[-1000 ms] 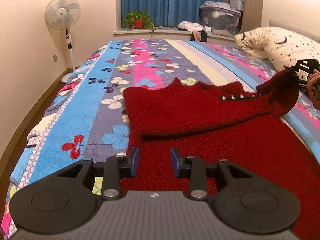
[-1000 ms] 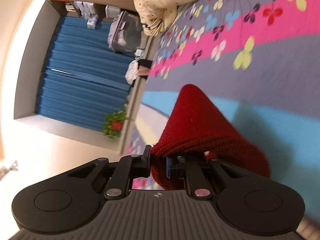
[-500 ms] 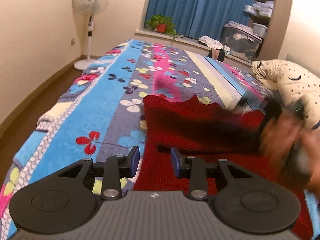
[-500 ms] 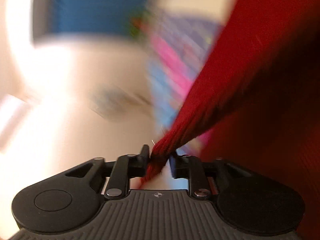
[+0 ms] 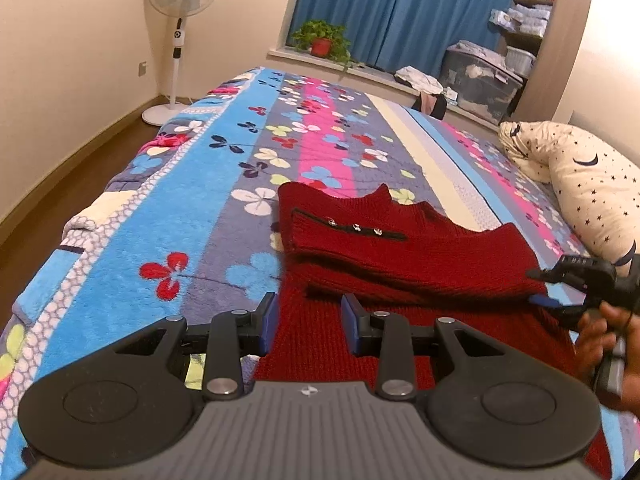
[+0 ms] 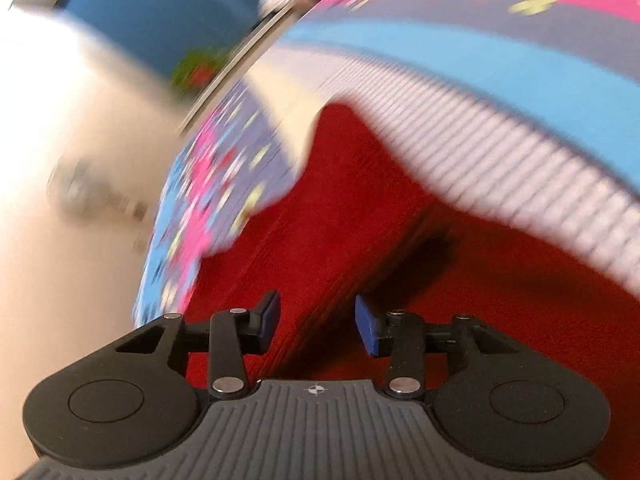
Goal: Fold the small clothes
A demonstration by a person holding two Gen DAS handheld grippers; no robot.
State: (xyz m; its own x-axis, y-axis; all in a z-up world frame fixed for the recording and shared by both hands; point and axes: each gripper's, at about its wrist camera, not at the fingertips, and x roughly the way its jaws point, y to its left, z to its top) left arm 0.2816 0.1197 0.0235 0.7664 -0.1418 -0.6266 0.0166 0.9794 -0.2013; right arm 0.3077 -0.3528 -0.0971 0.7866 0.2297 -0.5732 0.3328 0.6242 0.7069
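A dark red knit sweater (image 5: pixel 400 256) lies on the flowered bedspread (image 5: pixel 192 216). Both sleeves are folded across its upper body, the top one showing three small shiny buttons (image 5: pixel 354 227). My left gripper (image 5: pixel 308 320) is open and empty, just above the sweater's lower left part. My right gripper (image 6: pixel 316 320) is open, tilted, close over the sweater's folded edge (image 6: pixel 340 240); the view is blurred. It also shows in the left wrist view (image 5: pixel 560 292), at the sweater's right side, held by a hand.
A star-patterned pillow (image 5: pixel 588 184) lies at the bed's right. A standing fan (image 5: pixel 180 12) stands on the floor past the bed's left far corner. A potted plant (image 5: pixel 322 38), storage boxes (image 5: pixel 480 76) and blue curtains are behind the bed.
My right gripper carried the right sleeve leftward across the sweater, laid it on top and opened. It now sits at the sweater's right edge. My left gripper stayed open, its view shifting slightly.
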